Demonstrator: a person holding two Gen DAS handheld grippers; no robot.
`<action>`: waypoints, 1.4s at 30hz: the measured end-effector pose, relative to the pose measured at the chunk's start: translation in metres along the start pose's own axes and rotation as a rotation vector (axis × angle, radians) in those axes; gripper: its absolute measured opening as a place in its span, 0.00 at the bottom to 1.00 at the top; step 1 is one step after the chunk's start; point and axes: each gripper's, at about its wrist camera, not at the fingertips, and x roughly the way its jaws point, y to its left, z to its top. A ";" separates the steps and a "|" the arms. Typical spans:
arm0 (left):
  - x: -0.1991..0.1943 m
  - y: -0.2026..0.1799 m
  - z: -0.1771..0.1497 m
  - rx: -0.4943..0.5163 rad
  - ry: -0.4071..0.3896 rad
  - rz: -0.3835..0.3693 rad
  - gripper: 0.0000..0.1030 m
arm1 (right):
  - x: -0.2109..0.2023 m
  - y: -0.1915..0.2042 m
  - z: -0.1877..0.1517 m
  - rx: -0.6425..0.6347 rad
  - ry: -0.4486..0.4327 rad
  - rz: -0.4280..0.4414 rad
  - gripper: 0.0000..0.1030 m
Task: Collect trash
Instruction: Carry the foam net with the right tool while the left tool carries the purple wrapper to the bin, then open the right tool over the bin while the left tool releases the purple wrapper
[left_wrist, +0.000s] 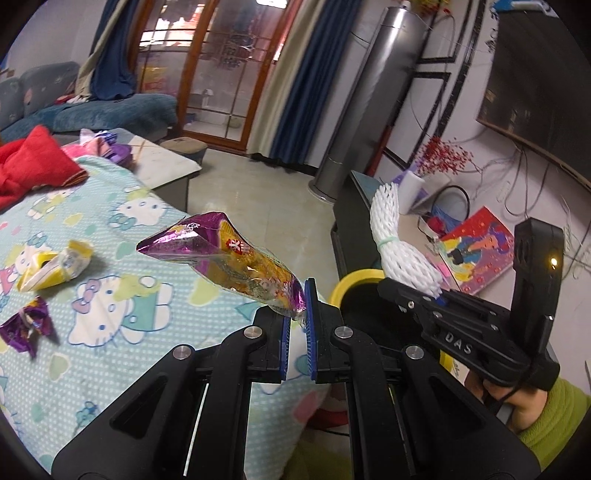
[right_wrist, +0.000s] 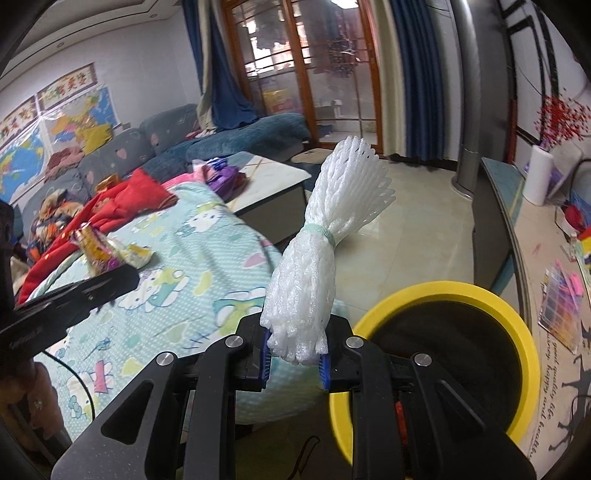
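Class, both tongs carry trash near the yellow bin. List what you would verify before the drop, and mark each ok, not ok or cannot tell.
1. Left tongs grip the purple snack wrapper by its end: ok.
2. Right tongs grip the white foam net: ok.
3. Yellow bin mouth open and unblocked: ok.
4. Foam net directly over the bin: not ok, it is beside the rim.
5. Wrapper over the bin: not ok, it hangs over the bedspread.
6. Room left inside the bin: cannot tell.
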 end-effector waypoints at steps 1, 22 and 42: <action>0.002 -0.003 0.000 0.007 0.003 -0.003 0.04 | -0.001 -0.003 -0.001 0.007 0.000 -0.006 0.18; 0.074 -0.082 -0.028 0.170 0.173 -0.123 0.04 | -0.004 -0.102 -0.039 0.218 0.136 -0.125 0.19; 0.153 -0.115 -0.051 0.246 0.389 -0.226 0.04 | -0.005 -0.164 -0.064 0.392 0.227 -0.156 0.23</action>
